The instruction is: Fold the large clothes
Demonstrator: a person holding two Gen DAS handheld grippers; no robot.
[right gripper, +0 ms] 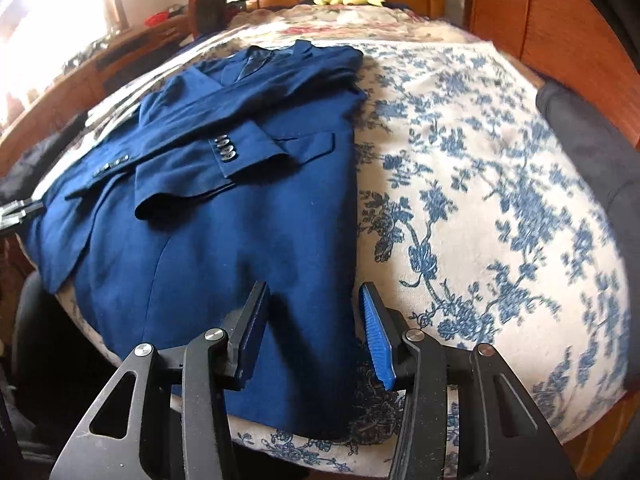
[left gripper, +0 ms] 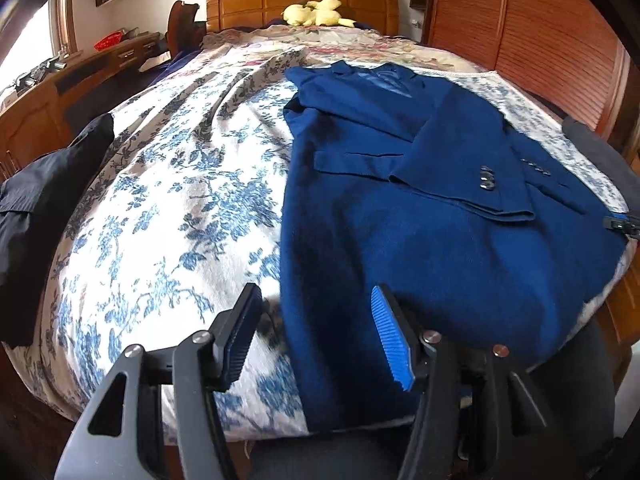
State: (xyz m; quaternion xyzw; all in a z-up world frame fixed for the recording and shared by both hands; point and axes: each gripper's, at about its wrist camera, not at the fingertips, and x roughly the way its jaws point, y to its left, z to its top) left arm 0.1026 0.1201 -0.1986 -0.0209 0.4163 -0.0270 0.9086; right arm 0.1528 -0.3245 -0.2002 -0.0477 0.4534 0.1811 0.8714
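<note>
A dark blue suit jacket (left gripper: 420, 208) lies flat on the bed, collar toward the headboard, both sleeves folded across its front. It also shows in the right wrist view (right gripper: 224, 208). My left gripper (left gripper: 316, 312) is open and empty, hovering over the jacket's lower left hem corner. My right gripper (right gripper: 314, 308) is open and empty, hovering over the jacket's lower right hem edge. The right gripper's tip shows at the far right of the left wrist view (left gripper: 624, 224), and the left gripper's tip shows at the far left of the right wrist view (right gripper: 16, 210).
The bed has a blue-floral white cover (left gripper: 168, 216) and a wooden headboard (left gripper: 304, 0) with a yellow plush toy (left gripper: 316, 14). Black clothing (left gripper: 44, 200) lies at the bed's left edge, dark grey cloth (right gripper: 592, 140) at its right. A wooden wardrobe (left gripper: 520, 24) stands to the right.
</note>
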